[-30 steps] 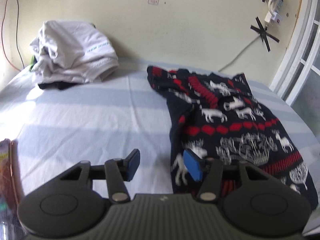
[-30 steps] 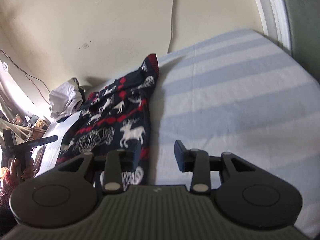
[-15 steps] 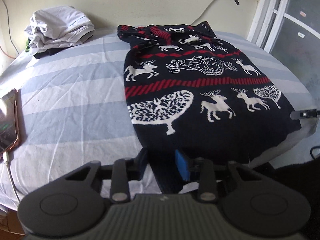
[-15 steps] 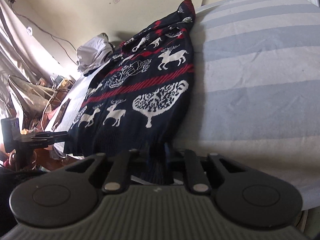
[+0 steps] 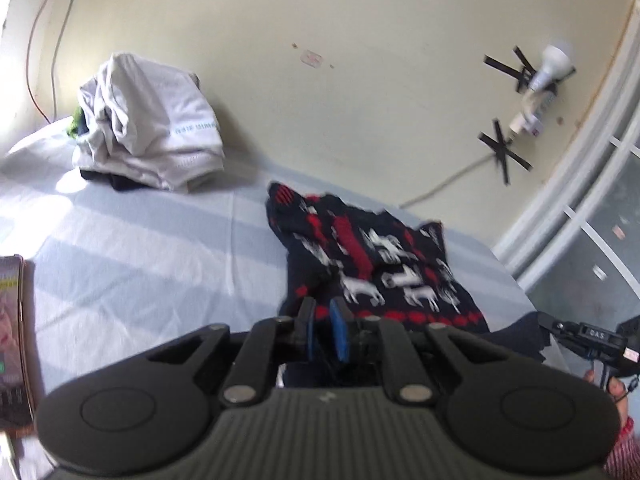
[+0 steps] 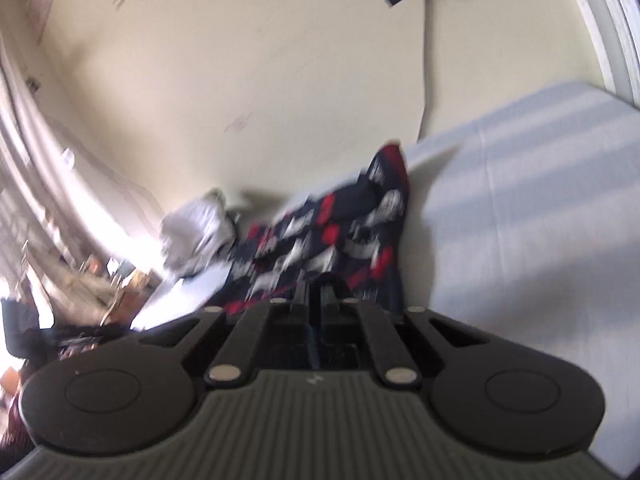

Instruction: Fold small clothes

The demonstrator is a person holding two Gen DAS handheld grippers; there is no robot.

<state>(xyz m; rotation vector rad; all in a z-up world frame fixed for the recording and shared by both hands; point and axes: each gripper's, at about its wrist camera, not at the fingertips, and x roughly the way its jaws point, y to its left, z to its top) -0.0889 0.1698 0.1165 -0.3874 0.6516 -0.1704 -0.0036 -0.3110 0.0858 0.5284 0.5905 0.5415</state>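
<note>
Sweater [image 5: 372, 264] hem is pinched in both sets of jaws, left gripper [image 5: 323, 330] closing tighter and right gripper [image 6: 316, 300] clenched, apparently to carry it over toward the collar beyond them on the bed [image 5: 132, 248].

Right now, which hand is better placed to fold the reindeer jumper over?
Neither alone, probably: the left gripper jaws are closing on the dark red-and-white knitted jumper hem, the right gripper is shut on it too.

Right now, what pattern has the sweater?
Navy sweater with white deer and red bands; left wrist view shows it best.
</note>
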